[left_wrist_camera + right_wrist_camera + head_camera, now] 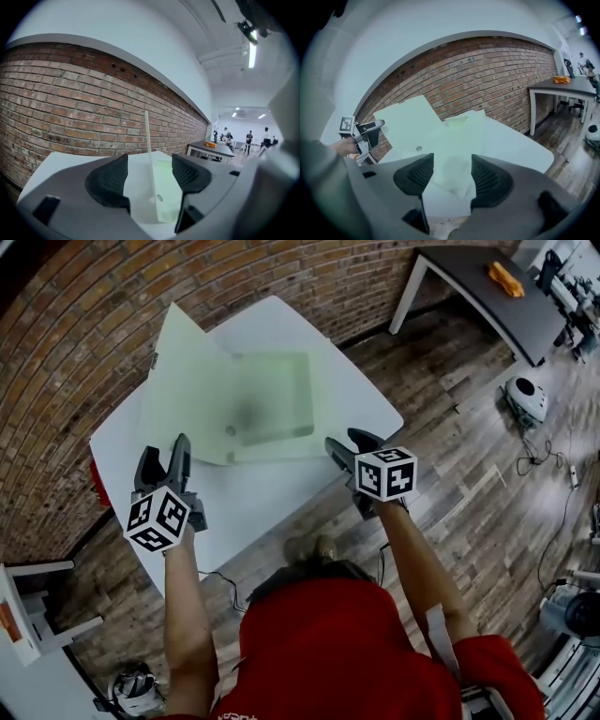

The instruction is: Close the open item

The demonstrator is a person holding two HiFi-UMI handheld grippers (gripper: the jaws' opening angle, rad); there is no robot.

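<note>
A pale green translucent folder [267, 399] lies open on the white table [272, 498]. Its cover [178, 381] stands raised on the left. My left gripper [164, 463] is open near the folder's front left corner, touching nothing. In the left gripper view the cover [148, 154] shows edge-on as a thin upright line beyond the open jaws of the left gripper [150, 177]. My right gripper [345, 448] is open at the folder's front right corner. In the right gripper view the folder [454, 140] lies just past the right gripper [452, 176], whose jaws are empty.
A brick wall [112, 306] runs behind the table. A dark table [483, 292] with an orange thing [506, 277] stands at the far right. A red thing [97, 482] shows at the white table's left edge. White furniture [28, 610] stands at the lower left.
</note>
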